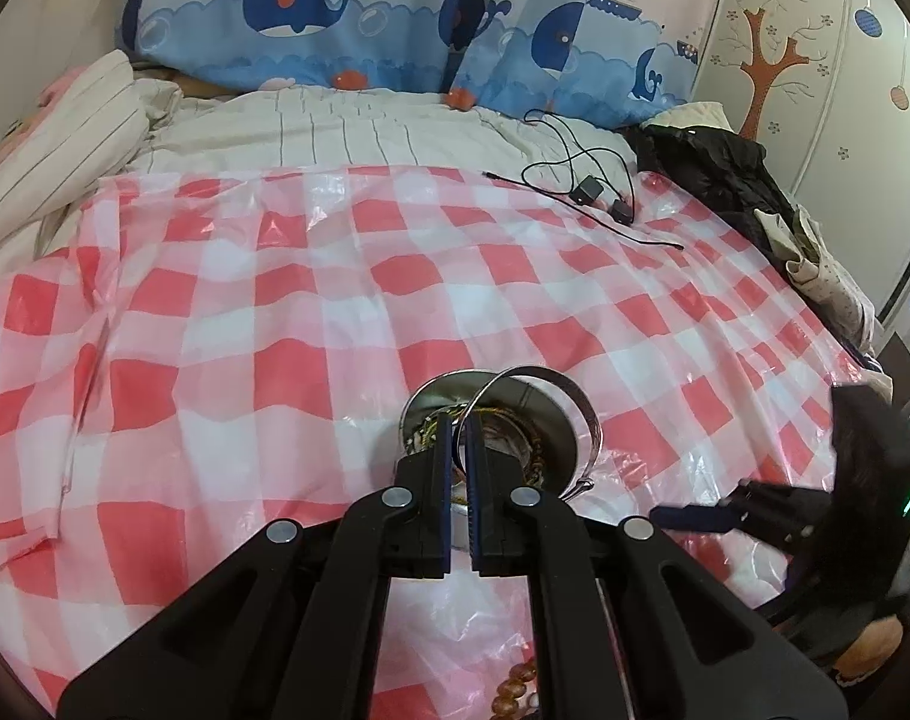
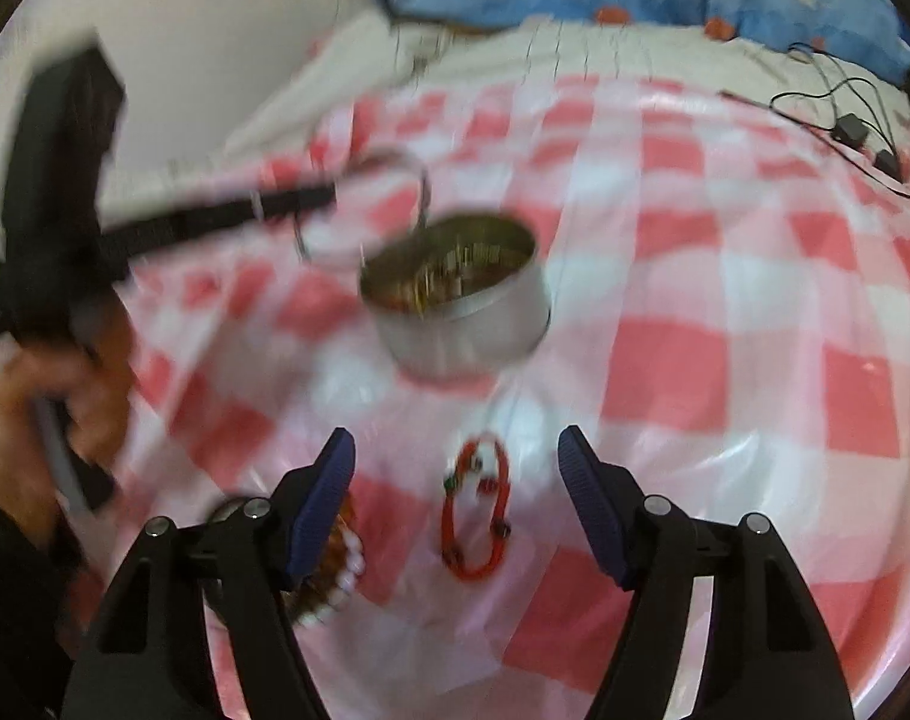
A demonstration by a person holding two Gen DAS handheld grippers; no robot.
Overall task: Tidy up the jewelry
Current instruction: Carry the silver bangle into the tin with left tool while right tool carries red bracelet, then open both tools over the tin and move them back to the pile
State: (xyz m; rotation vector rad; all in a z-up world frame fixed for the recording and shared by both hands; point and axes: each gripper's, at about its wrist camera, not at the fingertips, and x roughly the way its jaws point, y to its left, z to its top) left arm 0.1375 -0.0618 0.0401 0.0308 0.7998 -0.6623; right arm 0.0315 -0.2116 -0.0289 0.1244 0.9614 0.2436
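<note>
Your left gripper [image 1: 462, 420] is pinched almost shut on a thin silver bangle [image 1: 550, 414], and it holds the bangle up over the tin [image 2: 455, 300]. The tin sits on the checked cloth [image 1: 245, 312] and has small jewelry inside; the blur hides what kind. Your right gripper [image 2: 455, 480] is wide open and holds nothing. A red bracelet [image 2: 475, 510] lies on the cloth between its fingers, at 6 o'clock from the tin. A bead bracelet [image 2: 341, 570] lies at 9 o'clock from the red one, partly under the left finger [image 2: 320, 510].
</note>
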